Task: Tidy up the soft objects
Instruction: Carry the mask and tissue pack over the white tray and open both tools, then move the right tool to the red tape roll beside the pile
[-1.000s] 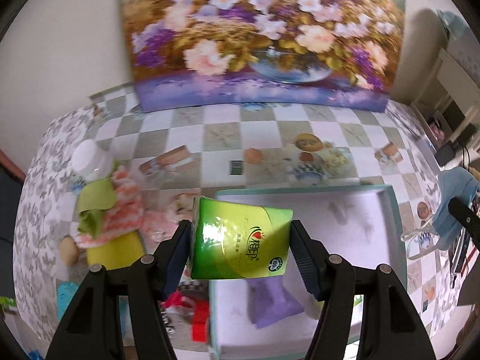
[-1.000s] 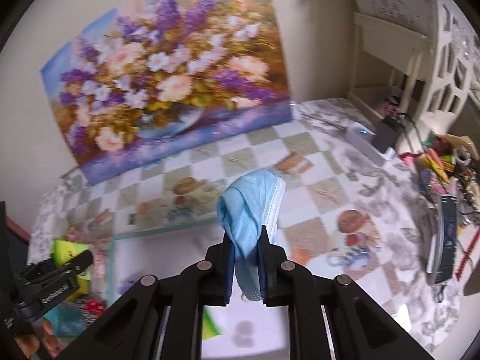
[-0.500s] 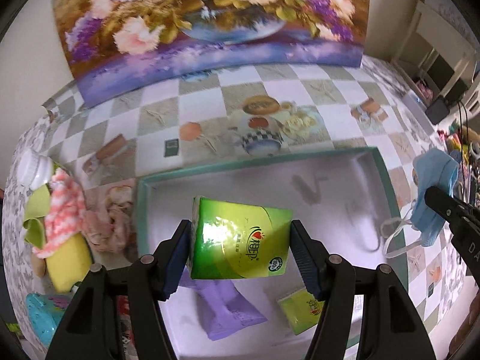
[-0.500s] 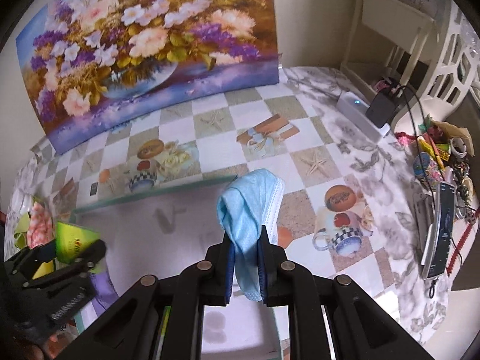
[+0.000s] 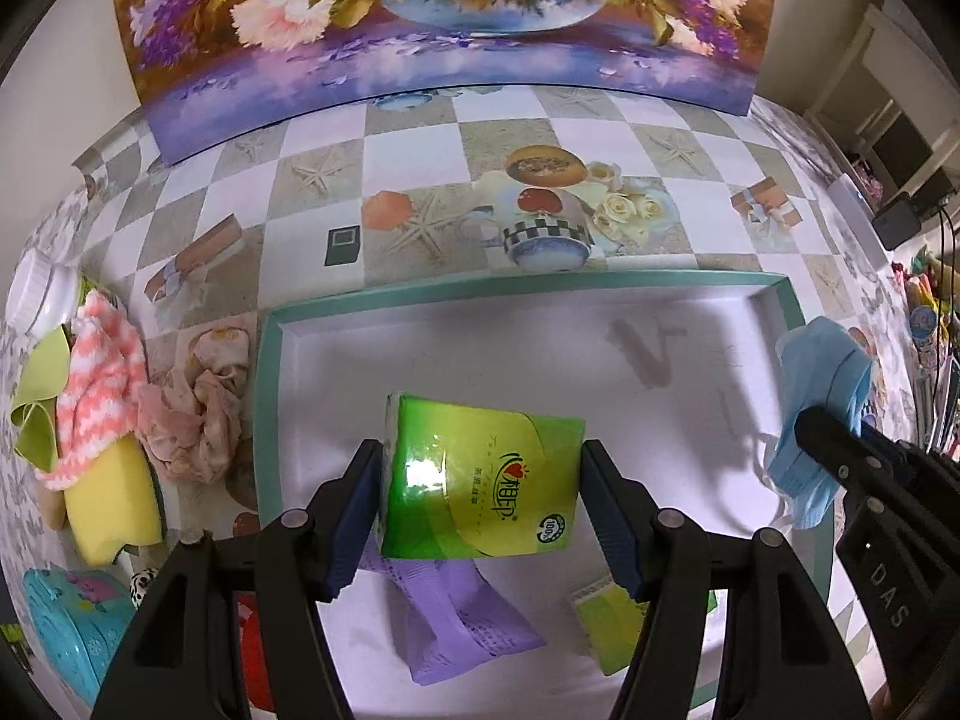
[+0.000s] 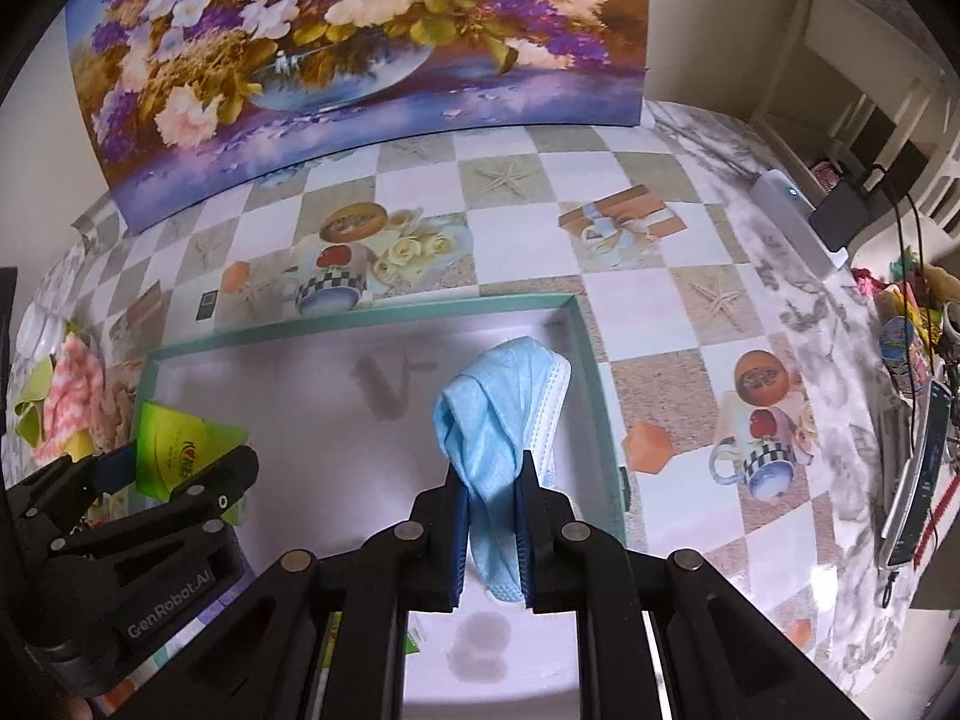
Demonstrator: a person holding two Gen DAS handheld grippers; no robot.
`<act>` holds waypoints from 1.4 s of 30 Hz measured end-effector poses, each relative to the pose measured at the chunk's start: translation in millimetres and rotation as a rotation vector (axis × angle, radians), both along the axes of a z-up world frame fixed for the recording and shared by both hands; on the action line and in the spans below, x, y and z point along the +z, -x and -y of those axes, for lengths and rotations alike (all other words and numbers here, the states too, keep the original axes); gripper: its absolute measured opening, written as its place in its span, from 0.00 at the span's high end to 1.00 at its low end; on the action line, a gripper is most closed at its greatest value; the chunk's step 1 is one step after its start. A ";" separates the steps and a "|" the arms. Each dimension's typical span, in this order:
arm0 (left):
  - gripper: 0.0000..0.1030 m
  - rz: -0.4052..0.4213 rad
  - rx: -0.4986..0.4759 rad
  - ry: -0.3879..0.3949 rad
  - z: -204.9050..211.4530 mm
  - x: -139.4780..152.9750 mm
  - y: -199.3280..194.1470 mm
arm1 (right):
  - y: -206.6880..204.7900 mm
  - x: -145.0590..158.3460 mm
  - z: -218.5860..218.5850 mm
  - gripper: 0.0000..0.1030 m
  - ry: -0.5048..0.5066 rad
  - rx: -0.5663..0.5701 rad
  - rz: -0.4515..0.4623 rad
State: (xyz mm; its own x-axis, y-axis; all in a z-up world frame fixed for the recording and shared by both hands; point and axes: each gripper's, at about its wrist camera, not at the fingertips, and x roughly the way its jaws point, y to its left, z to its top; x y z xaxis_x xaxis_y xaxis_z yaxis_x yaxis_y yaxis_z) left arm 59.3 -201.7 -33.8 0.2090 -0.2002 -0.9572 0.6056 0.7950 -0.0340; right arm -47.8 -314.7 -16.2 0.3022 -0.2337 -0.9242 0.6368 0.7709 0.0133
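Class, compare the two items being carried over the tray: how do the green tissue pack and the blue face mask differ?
The green tissue pack is boxy and glossy; the blue face mask is limp, matte cloth. The pack spans the left claw held wide; the mask hangs crumpled from the nearly shut right claw. Both are above the tray.

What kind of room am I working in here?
Likely a home, at a table: a patterned tablecloth, a flower painting propped against the wall, and household clutter at the right edge.

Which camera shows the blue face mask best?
The right wrist view: the blue face mask hangs centered, pinched between that gripper's jaws. The left wrist view catches it only at the right edge, partly behind the other gripper.
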 end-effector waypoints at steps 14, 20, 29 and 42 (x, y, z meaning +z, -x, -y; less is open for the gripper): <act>0.23 -0.009 0.082 0.012 -19.0 10.9 -15.9 | -5.0 17.1 -8.7 0.43 0.014 0.016 0.027; 0.17 0.025 0.134 0.012 -34.1 21.5 -25.0 | -5.6 26.0 -11.4 0.34 0.040 0.024 0.019; 0.10 0.095 0.213 -0.061 -58.2 19.8 -41.3 | -3.1 25.8 -9.6 0.00 0.074 -0.005 0.019; 0.10 0.077 0.213 -0.053 -76.9 34.4 -44.7 | -2.0 36.5 -19.3 0.00 0.061 0.008 0.014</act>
